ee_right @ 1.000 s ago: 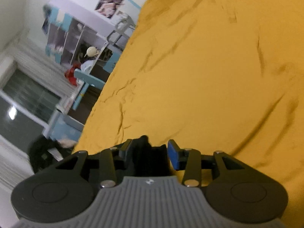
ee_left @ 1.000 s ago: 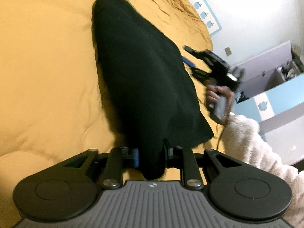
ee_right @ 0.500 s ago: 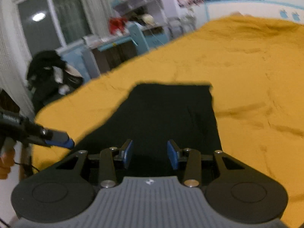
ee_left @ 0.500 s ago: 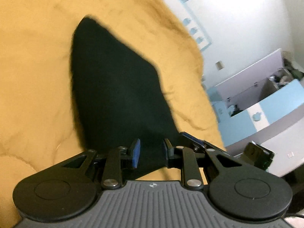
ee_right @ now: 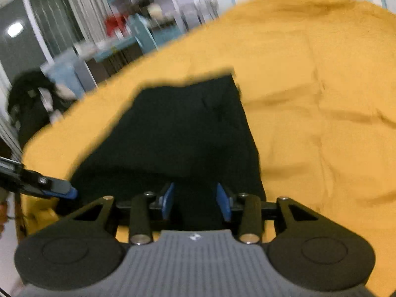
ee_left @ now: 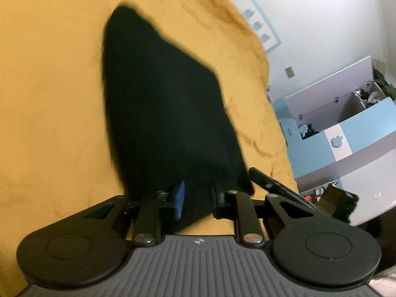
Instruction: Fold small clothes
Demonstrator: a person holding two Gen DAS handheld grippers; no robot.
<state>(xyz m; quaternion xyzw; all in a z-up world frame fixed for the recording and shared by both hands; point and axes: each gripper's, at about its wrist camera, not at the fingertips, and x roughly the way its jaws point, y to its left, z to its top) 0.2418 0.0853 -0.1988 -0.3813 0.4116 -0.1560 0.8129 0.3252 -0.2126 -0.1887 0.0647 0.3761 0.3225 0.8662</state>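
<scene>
The left gripper (ee_left: 196, 199) had its blue-padded fingers (ee_left: 179, 199) spread, with the near edge of the black garment (ee_left: 163, 104) lying between them; whether they touched the cloth could not be told. The right gripper (ee_right: 195, 201) was likewise spread over the garment's (ee_right: 178, 133) near hem, its pads (ee_right: 169, 199) standing apart on either side of the dark fabric. In the right wrist view, the left tool's tip (ee_right: 59, 189) sat at 9 o'clock, just beside the garment's corner. The garment was matte, soft and flat, tapering to a point toward 12 o'clock in the left view. It lay on a mustard-yellow bedspread (ee_left: 49, 99), plush and lightly creased, with broad bare cover from 12 to 4 o'clock in the right view (ee_right: 321, 99). The bed's edge ran at 2 o'clock in the left view, near a blue-and-white cabinet (ee_left: 346, 133).
</scene>
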